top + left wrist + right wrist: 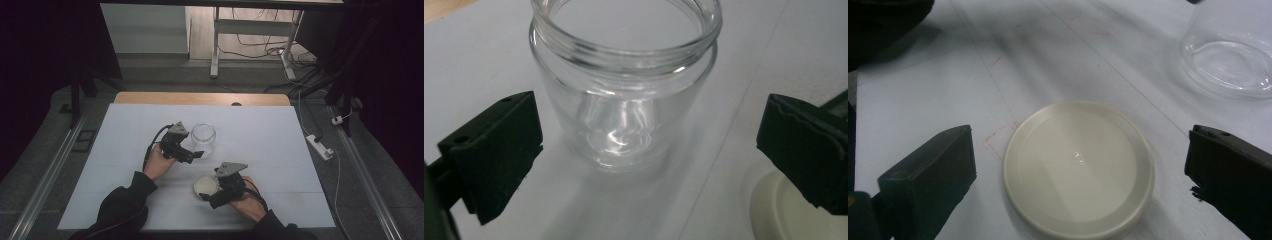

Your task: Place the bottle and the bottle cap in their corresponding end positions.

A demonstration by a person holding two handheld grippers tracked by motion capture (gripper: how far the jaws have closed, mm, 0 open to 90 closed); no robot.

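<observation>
Dim room around me, dark at both sides; white worktop (125, 200) lit in the middle w/ a wooden edge at the far side.

Nearest me, both forearms in dark sleeves come in from the bottom of the high view. My right tongs (207, 196) sit low at the near centre, jaws spread wide, holding nothing. Cream lid (206, 185) lies flat on the worktop right at their tips. In the right gripper view the lid (1078, 167) sits between the two black jaws, gap on each side, not touched. Faint red marks on the sheet just beside it.

A bit farther, my left tongs (197, 155) point across toward the glass jar (204, 139), also released, nothing gripped. Jar stands upright, mouth open, clear and empty, approx mid-worktop. Left gripper view: jar (624, 85) just ahead of the jaws, centred between them, apart from both; can't tell any contact. Lid's rim peeks in at that view's lower right corner.

Beyond the worktop: grey floor, white desk legs (215, 45), loose cables, and a power strip (320, 146) on the floor at the right.
</observation>
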